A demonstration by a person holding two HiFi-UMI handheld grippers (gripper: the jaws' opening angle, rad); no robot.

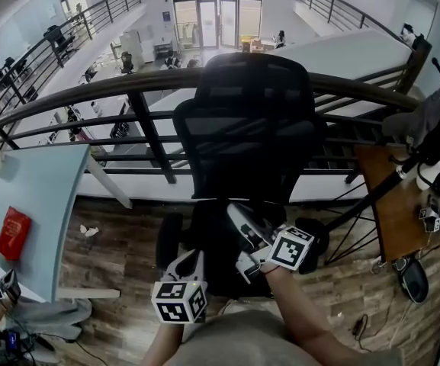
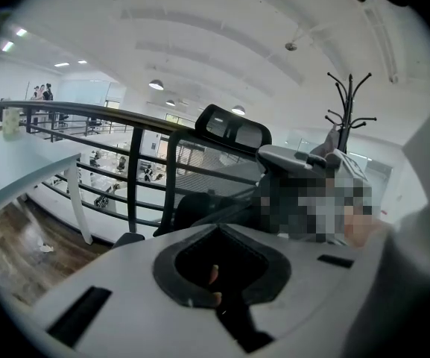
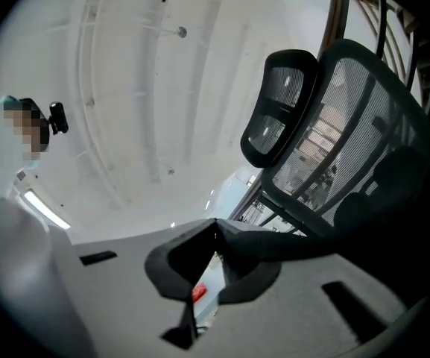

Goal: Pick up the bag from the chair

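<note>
The left gripper (image 1: 188,262) is held low, close to the person's body, in front of the chair (image 1: 246,128). Its jaws are closed tip to tip and nothing is held in them. It is kept just beside the front edge of the seat, a little to the left.

The right gripper (image 3: 216,228) is held over the seat, higher and further in. Its jaws are clenched on a black strap (image 3: 296,243). The strap is stretched from the jaws to the right, to a dark shape (image 3: 397,230) low against the chair back. This shape is taken to be the bag, lying on the seat. From above, the black bag cannot be told from the black seat.

The headrest (image 3: 278,107) and the mesh back are seen from below in the right gripper view. An armrest is found at each side of the seat.

A dark railing (image 1: 90,90) is set right behind the chair, so the way forward is blocked. Far below it, an open hall with desks is seen. A pale blue table (image 1: 36,197) stands to the left, with a red packet (image 1: 13,233) on it. A brown table (image 1: 391,204) stands to the right, covered with cables. A coat stand (image 2: 349,103) is near it. A black shoe (image 1: 414,279) and a white scrap (image 1: 88,231) are left on the wooden floor (image 1: 120,258).
</note>
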